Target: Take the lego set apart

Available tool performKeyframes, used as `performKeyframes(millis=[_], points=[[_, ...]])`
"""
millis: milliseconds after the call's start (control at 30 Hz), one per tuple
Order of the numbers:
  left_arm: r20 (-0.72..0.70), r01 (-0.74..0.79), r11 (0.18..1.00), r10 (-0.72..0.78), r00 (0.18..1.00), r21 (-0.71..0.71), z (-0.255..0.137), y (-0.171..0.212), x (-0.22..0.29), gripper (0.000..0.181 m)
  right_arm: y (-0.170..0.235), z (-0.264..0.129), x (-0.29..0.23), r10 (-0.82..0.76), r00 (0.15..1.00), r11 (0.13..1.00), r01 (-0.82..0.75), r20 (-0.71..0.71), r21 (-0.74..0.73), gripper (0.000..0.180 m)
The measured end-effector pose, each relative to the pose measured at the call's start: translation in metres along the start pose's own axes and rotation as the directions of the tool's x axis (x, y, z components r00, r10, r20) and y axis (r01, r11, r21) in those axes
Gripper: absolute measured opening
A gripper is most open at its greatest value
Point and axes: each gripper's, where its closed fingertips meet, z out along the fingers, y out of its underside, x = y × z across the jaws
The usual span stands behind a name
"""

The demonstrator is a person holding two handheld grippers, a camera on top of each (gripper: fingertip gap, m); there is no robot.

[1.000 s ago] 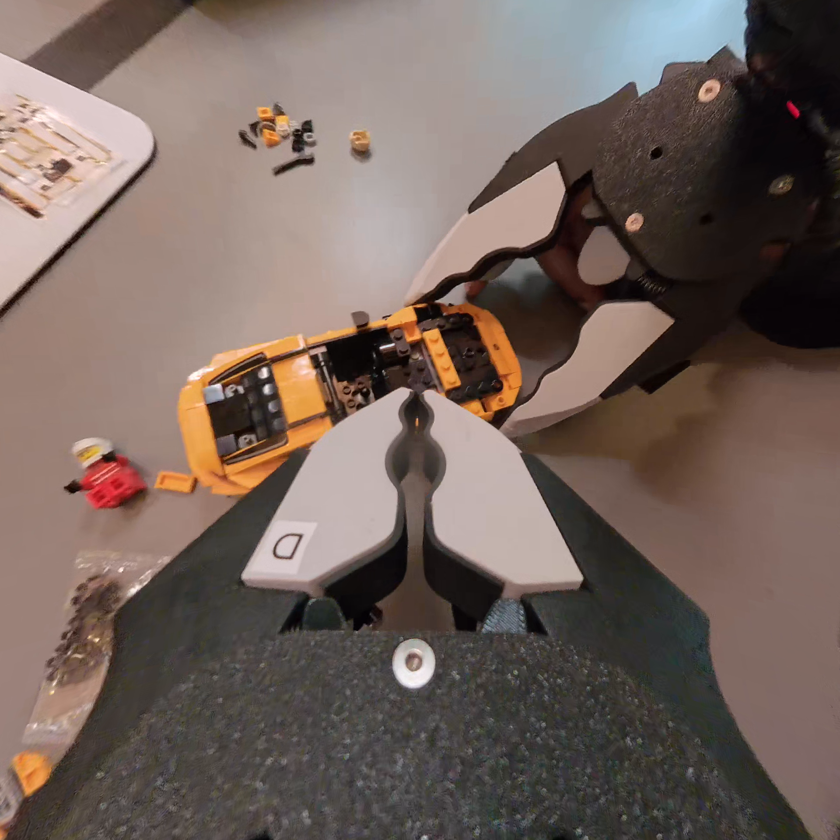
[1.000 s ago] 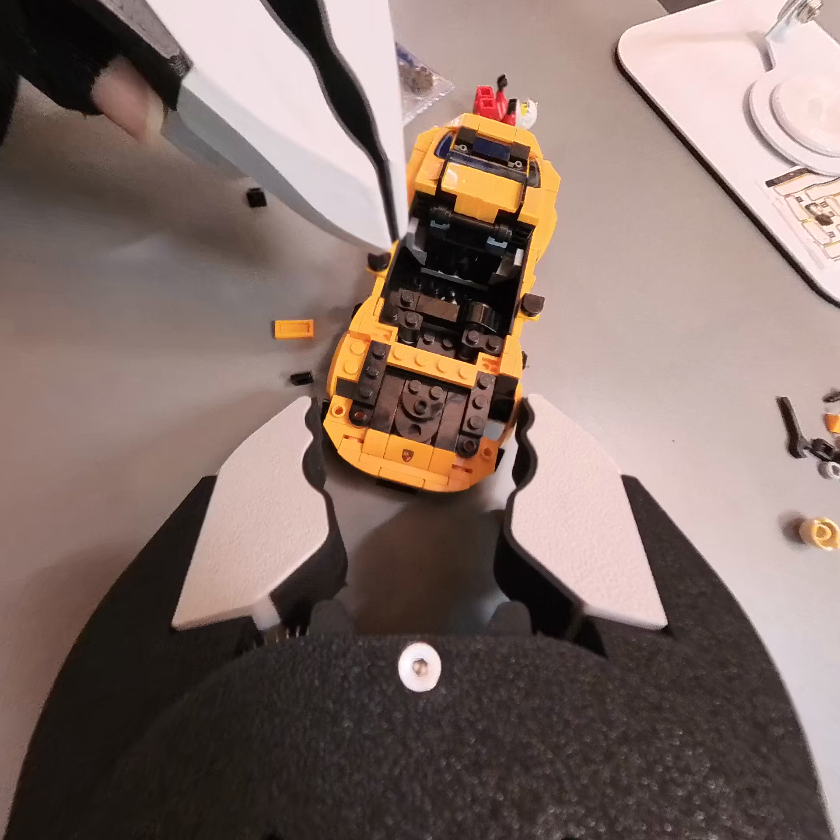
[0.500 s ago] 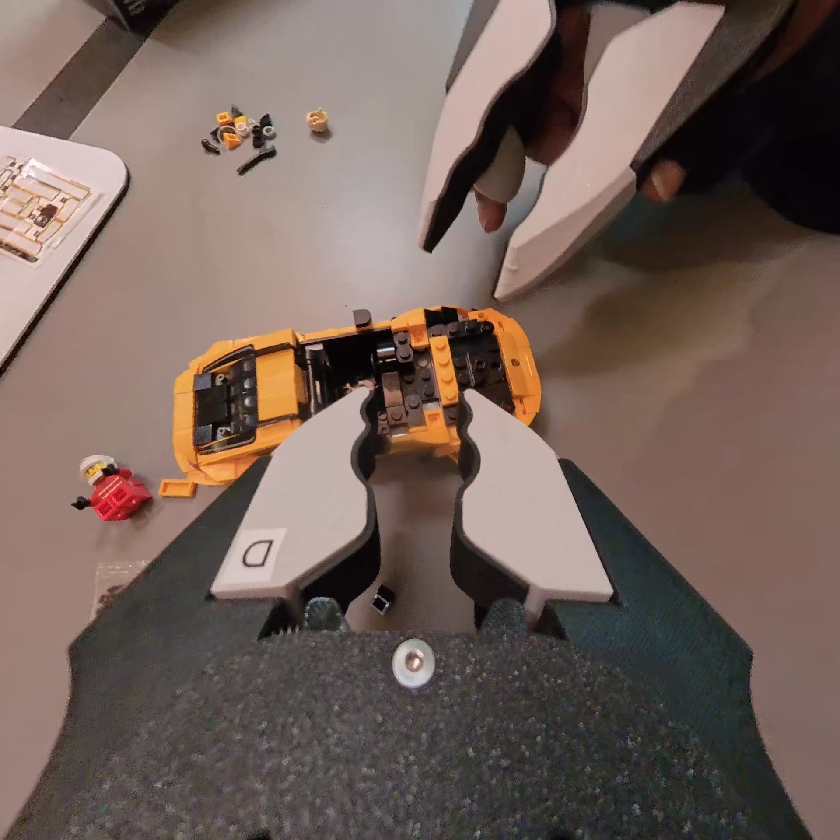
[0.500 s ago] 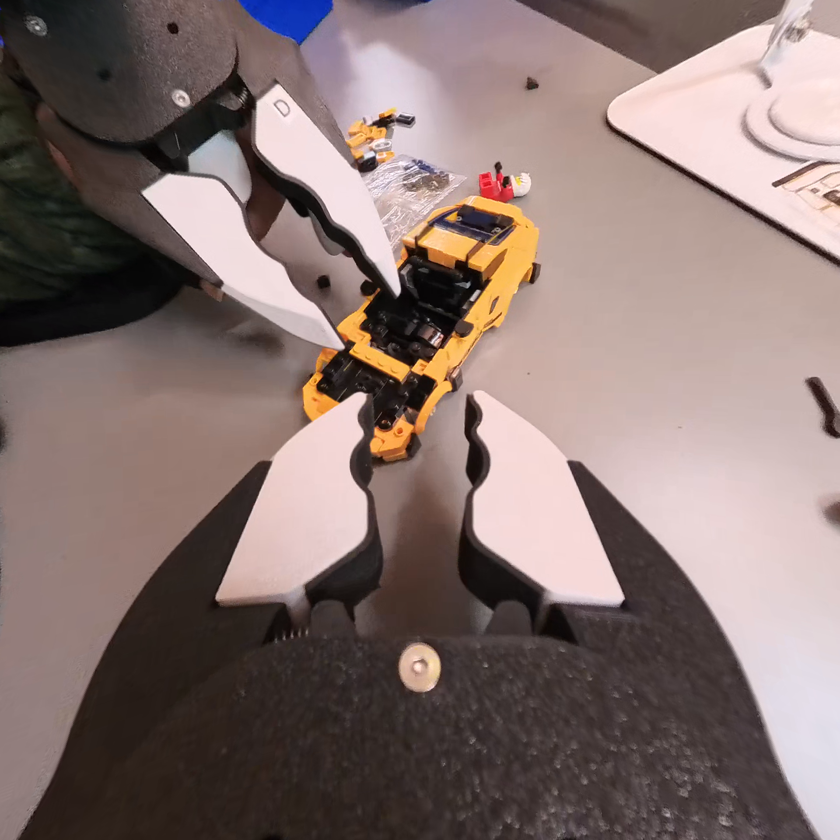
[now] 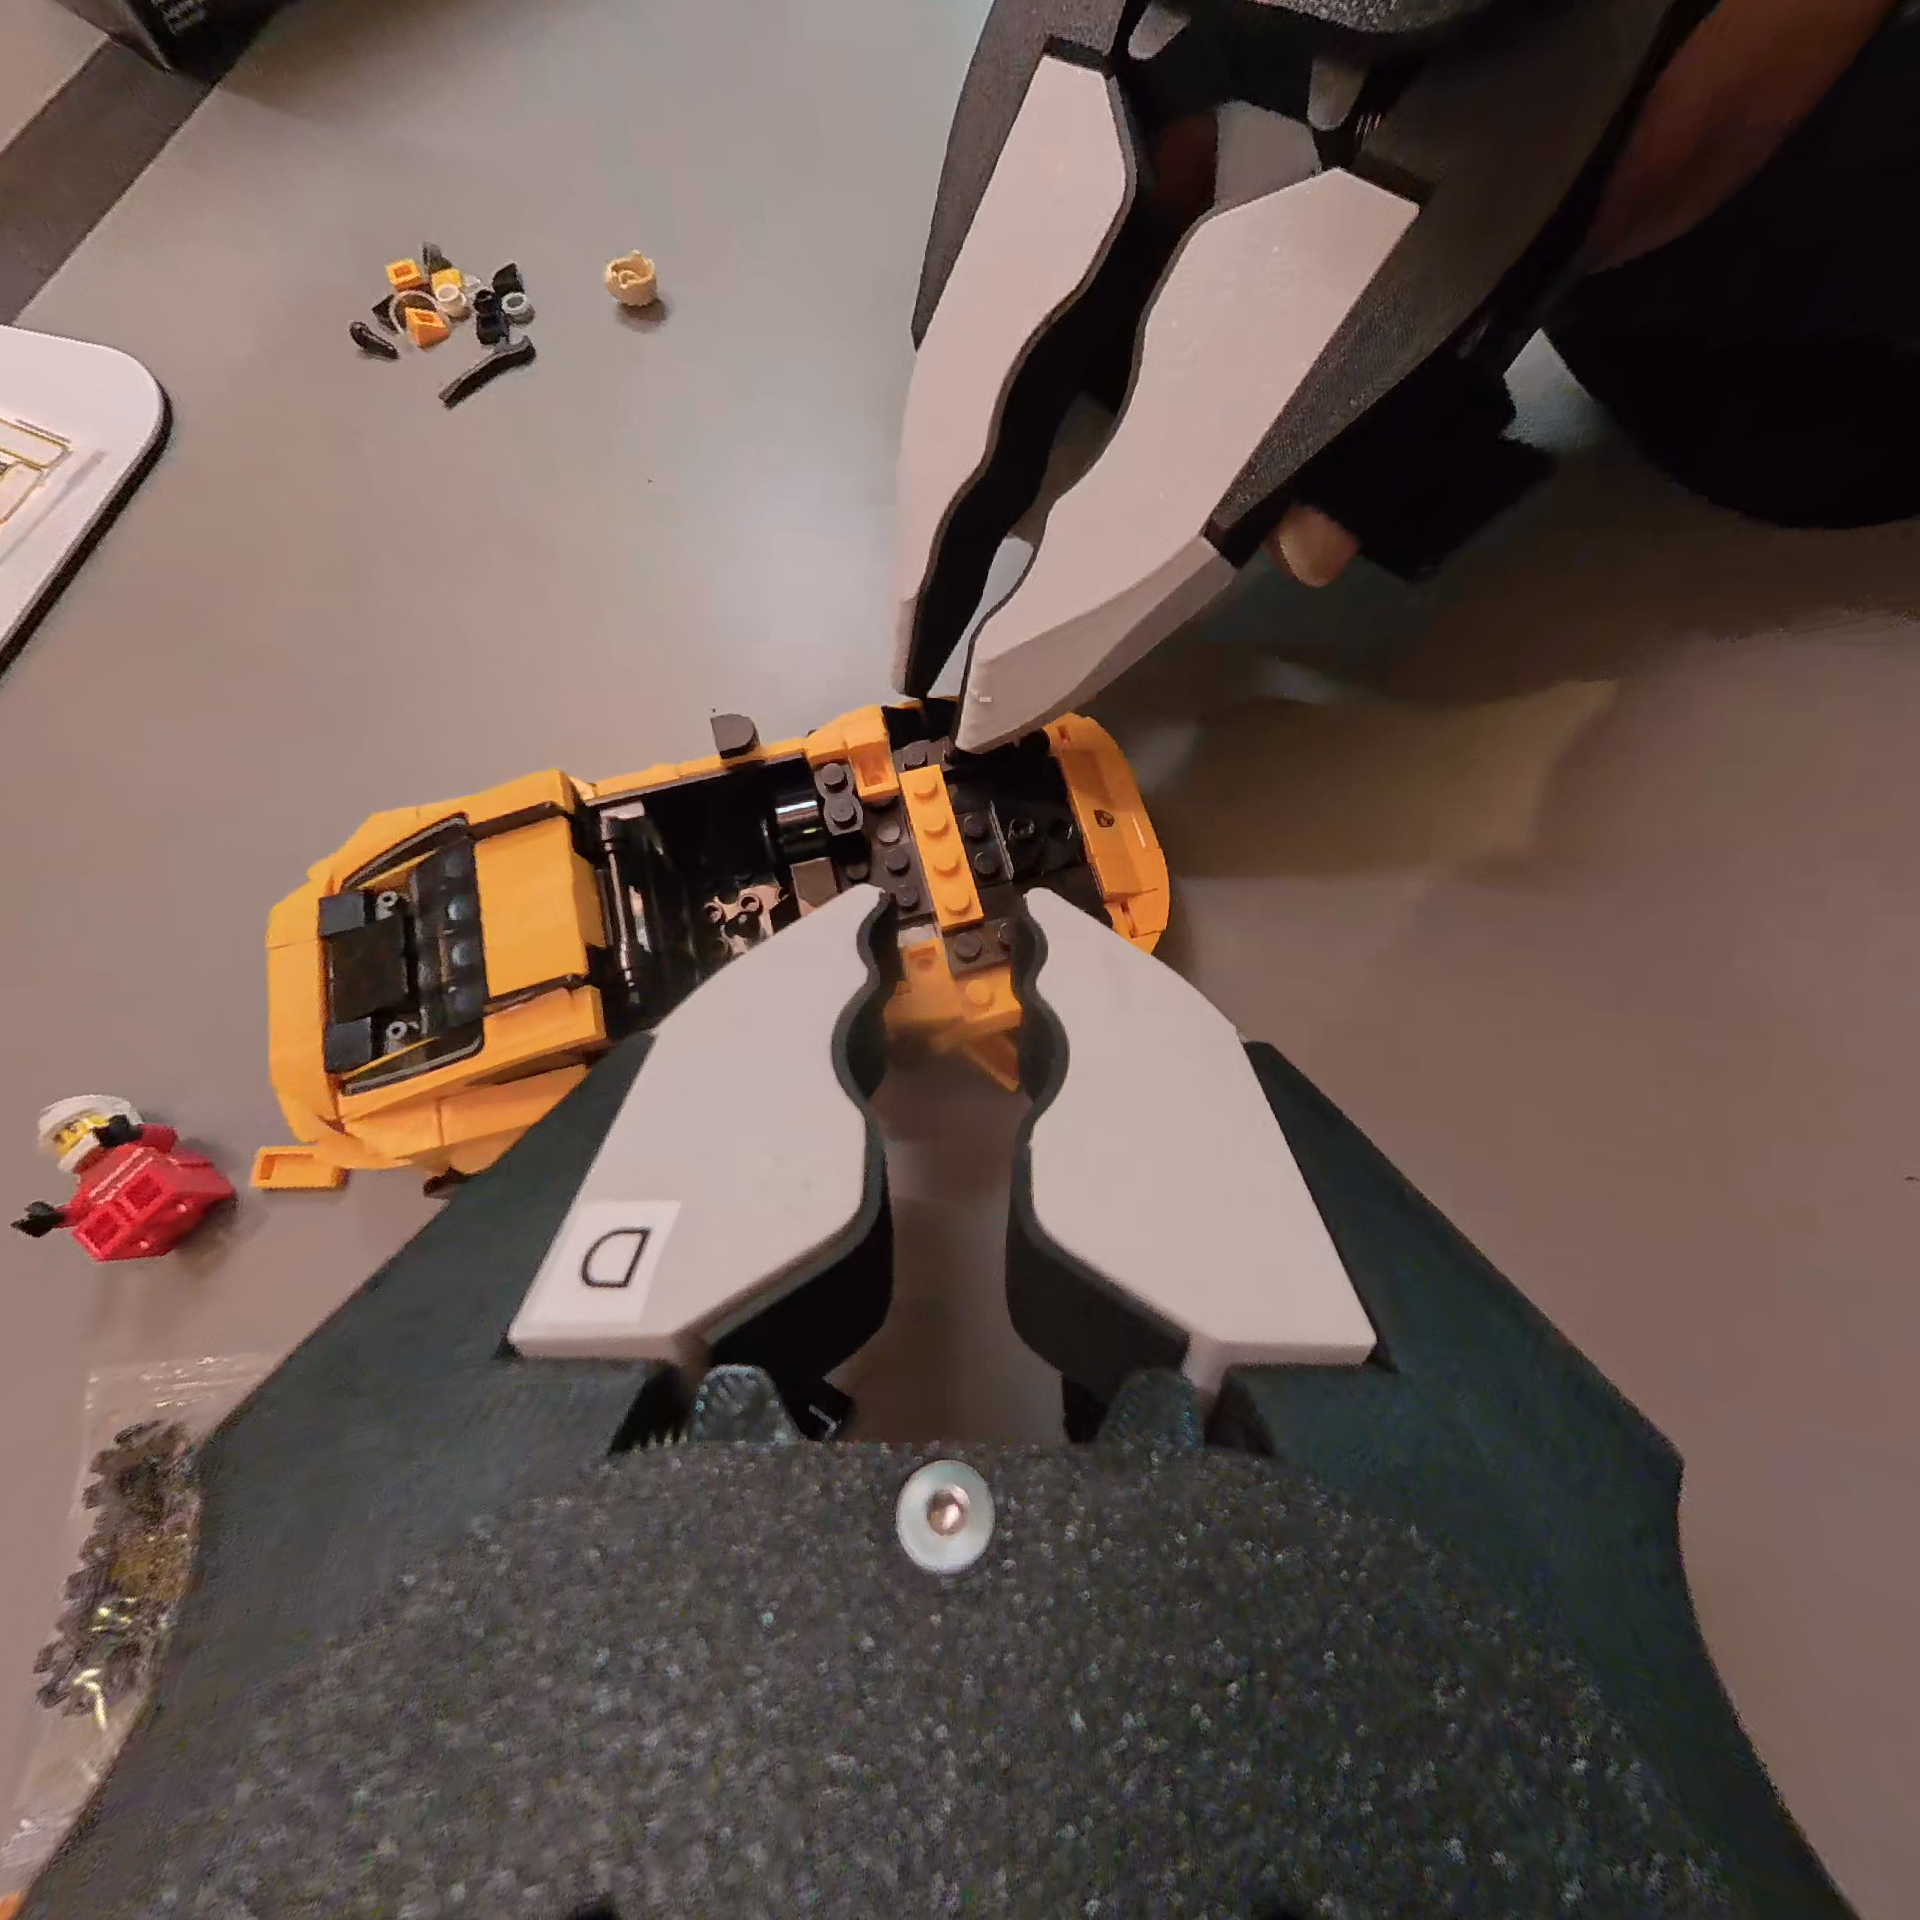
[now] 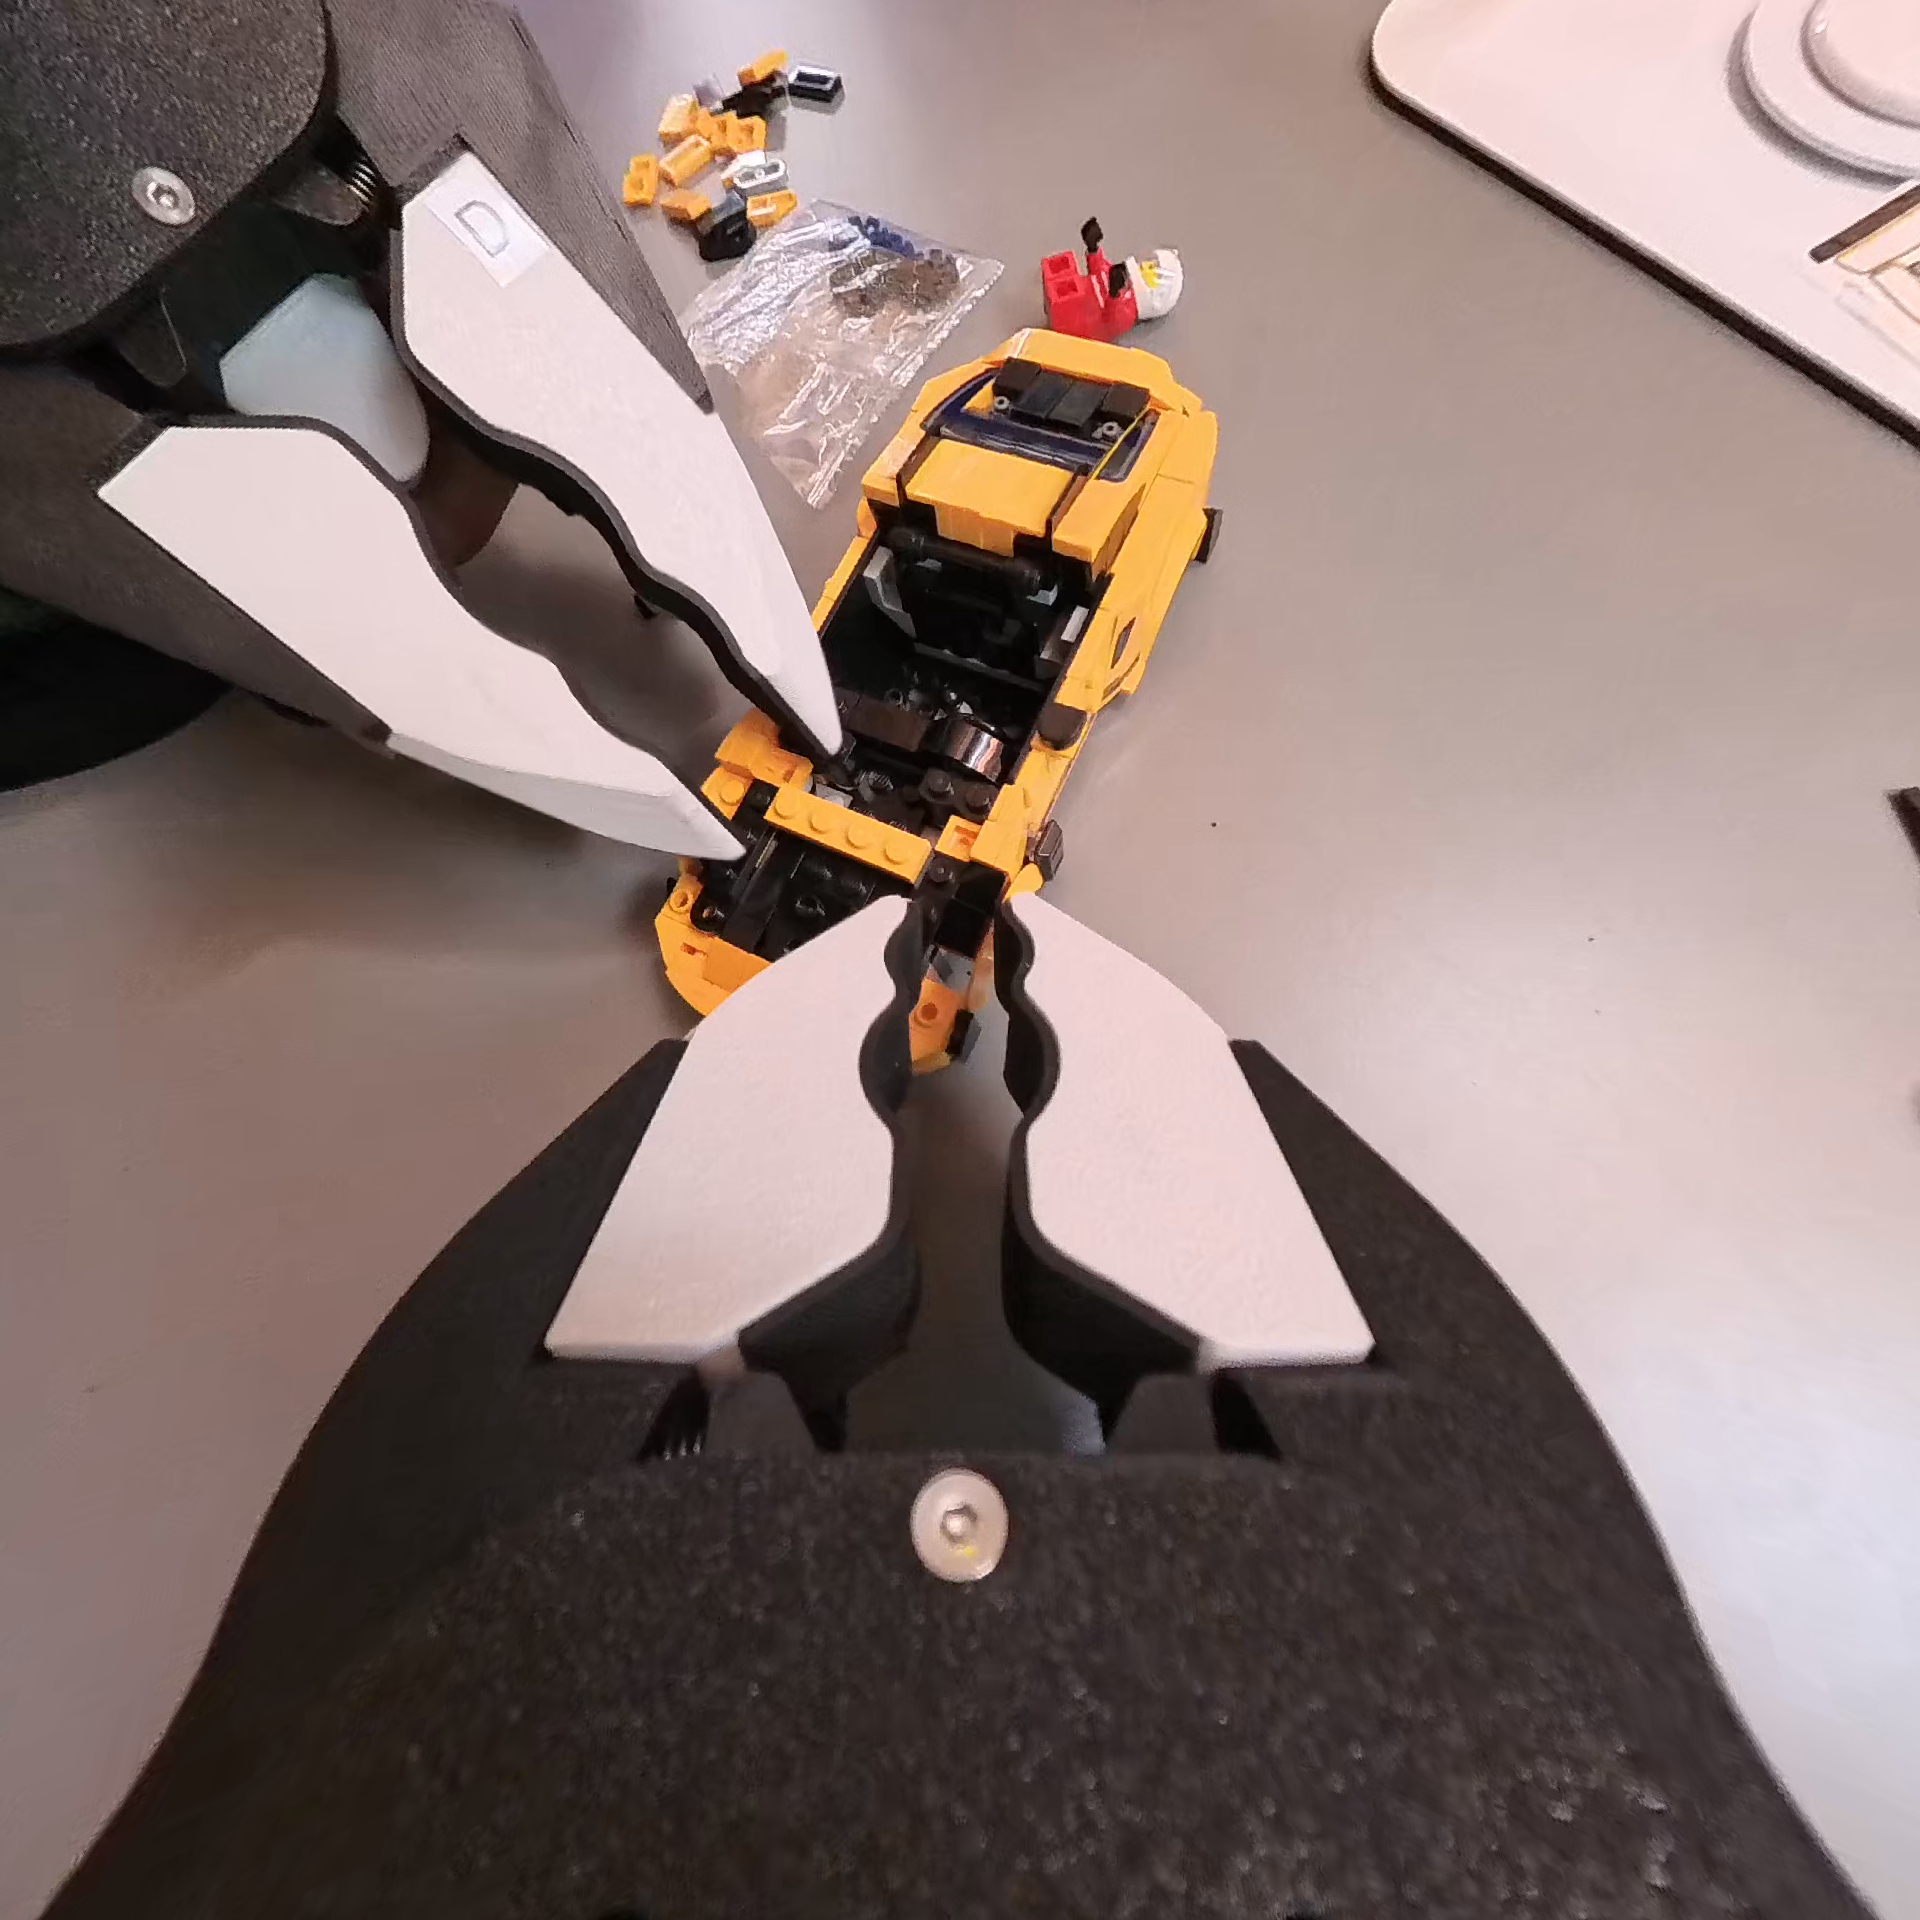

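The yellow and black lego car (image 5: 520, 935) lies on the grey table with its roof off and its inside studs bare; it also shows in the right wrist view (image 6: 1039, 488). My left gripper (image 5: 953, 914) has its jaws narrowed on the near side wall by the front wheel arch, with an orange and black strip between them. My right gripper (image 6: 951, 920) is nearly closed on a black piece at the opposite side of the car's front. Each gripper shows in the other's view: the right one (image 5: 945, 707) and the left one (image 6: 779, 800).
A red minifigure (image 5: 125, 1195) and a small orange plate (image 5: 296, 1169) lie by the car's rear. Loose small pieces (image 5: 447, 312) and a tan piece (image 5: 631, 281) lie farther off. A plastic bag of parts (image 6: 842, 322) and more loose pieces (image 6: 717, 177) lie beyond. A white tray (image 6: 1662, 156) stands at the edge. My left and right fingertips are right by each other.
My left gripper opened from shut, then narrowed on the car's near side. My right gripper let go of the front, lifted, came back down and closed on the far side.
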Motion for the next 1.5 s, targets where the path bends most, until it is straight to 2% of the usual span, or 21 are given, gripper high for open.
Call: performKeyframes(millis=[133,300,333,533,667,833,1200,1500], points=[[0.017,0.014,1.0,-0.014,1.0,-0.005,0.005,0.002,-0.001,0.011,-0.001,0.002,-0.002,0.005,1.0,0.999,-0.005,-0.009,-0.047,0.013],[0.03,0.019,1.0,-0.019,0.999,-0.008,0.005,0.003,-0.002,0.011,-0.002,0.004,-0.002,0.013,1.0,0.996,-0.015,-0.016,-0.087,0.012],[0.03,0.028,1.0,-0.028,0.999,-0.008,0.005,0.003,-0.002,0.011,-0.002,0.004,0.0,0.007,1.0,0.996,-0.01,-0.031,-0.09,0.002],[0.02,0.05,0.999,-0.049,0.999,-0.003,0.005,0.003,-0.002,0.011,-0.003,0.004,0.001,-0.087,0.994,0.993,0.081,-0.066,-0.081,0.0],[0.018,0.056,0.998,-0.056,0.998,0.0,0.005,0.003,-0.002,0.011,-0.005,0.005,0.001,-0.04,0.999,0.997,0.038,-0.034,-0.065,0.013],[0.03,0.075,0.997,-0.075,0.997,-0.003,0.006,0.003,-0.003,0.011,-0.005,0.006,0.0,-0.03,0.999,0.997,0.027,-0.038,-0.079,0.008],[0.038,0.104,0.995,-0.103,0.994,-0.008,0.006,0.003,-0.004,0.011,-0.009,0.007,0.0,0.062,0.997,0.995,-0.059,0.047,-0.075,0.013],[0.046,0.102,0.995,-0.101,0.994,-0.011,0.006,0.003,-0.003,0.011,-0.008,0.01,0.004,0.05,0.999,0.993,-0.049,-0.001,-0.109,0.009]])
